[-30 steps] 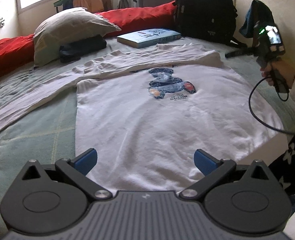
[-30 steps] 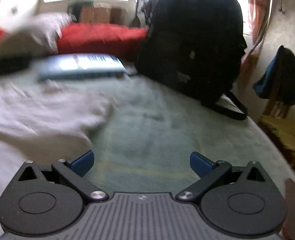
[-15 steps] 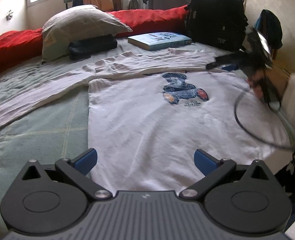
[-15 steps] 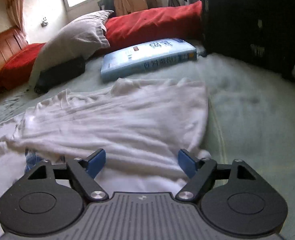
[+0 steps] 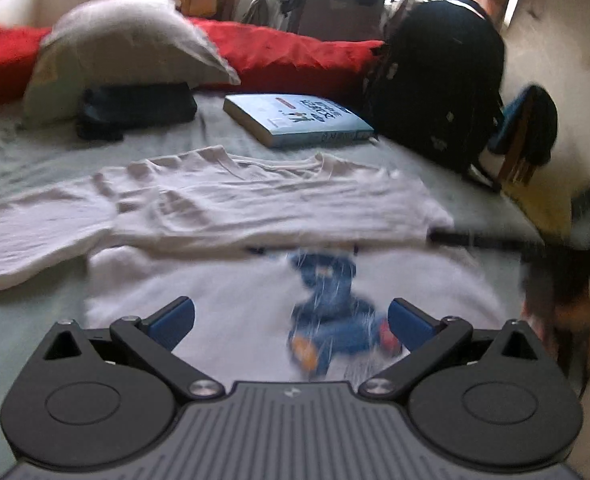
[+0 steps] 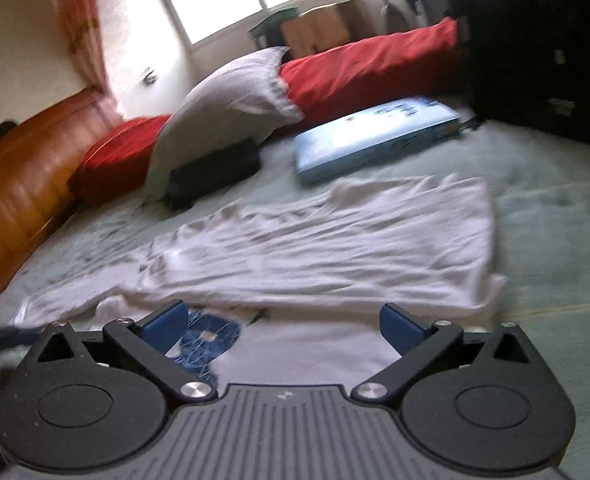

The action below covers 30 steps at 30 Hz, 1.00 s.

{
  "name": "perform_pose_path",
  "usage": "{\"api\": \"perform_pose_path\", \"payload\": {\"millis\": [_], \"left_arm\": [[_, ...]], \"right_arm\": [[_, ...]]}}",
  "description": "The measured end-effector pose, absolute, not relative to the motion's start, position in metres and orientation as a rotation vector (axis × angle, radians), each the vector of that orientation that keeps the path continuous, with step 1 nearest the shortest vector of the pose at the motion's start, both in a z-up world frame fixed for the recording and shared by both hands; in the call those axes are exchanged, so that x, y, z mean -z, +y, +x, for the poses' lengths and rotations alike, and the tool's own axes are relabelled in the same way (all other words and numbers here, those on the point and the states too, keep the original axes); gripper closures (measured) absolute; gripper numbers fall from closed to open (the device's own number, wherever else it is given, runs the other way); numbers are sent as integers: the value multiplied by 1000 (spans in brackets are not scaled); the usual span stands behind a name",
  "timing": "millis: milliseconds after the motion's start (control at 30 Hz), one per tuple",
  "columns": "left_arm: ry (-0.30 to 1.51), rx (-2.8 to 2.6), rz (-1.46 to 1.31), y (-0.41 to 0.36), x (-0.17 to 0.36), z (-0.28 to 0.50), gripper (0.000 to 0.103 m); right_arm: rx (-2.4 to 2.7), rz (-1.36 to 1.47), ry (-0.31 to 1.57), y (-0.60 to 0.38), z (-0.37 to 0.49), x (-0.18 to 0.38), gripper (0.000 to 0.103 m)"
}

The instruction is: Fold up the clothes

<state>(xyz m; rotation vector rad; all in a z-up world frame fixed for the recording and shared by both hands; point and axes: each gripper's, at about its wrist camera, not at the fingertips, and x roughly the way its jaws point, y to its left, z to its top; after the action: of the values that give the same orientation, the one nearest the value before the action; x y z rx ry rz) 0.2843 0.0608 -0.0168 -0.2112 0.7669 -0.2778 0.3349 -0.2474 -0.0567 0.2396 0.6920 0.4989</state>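
Note:
A white long-sleeved shirt [image 5: 235, 200] with a blue print [image 5: 327, 312] lies flat on the green bedspread [image 5: 27, 328]. Its top part and sleeve are folded across the chest. My left gripper [image 5: 291, 312] hovers open just above the print, with nothing between its fingers. My right gripper [image 6: 283, 316] is over the shirt [image 6: 335, 248] near the folded edge. Its jaws are opening and only cloth lies beneath them. In the left wrist view, a blurred hand [image 5: 555, 304] with the other tool reaches in from the right.
A light blue book [image 5: 299, 120] lies beyond the shirt, with a black backpack [image 5: 439, 92] to its right. A grey pillow [image 5: 123, 48], a black pouch [image 5: 135, 110] and red cushions [image 5: 295, 56] line the far side. A wooden headboard [image 6: 19, 184] bounds the left.
My left gripper has moved forward along the shirt, from its hem to the print. My right gripper swung left from facing the backpack to the shirt's folded top, its jaws narrowing and then widening.

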Motion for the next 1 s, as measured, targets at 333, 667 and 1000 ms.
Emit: {"api": "perform_pose_path", "payload": {"millis": [333, 667, 1000], "left_arm": [[793, 182, -594, 100, 73, 359, 1], [683, 120, -795, 141, 83, 390, 1], [661, 151, -870, 157, 91, 402, 13]], "right_arm": [[-556, 336, 701, -265, 334, 84, 0], [-540, 381, 694, -277, 335, 90, 0], [-540, 377, 690, -277, 336, 93, 0]]}}
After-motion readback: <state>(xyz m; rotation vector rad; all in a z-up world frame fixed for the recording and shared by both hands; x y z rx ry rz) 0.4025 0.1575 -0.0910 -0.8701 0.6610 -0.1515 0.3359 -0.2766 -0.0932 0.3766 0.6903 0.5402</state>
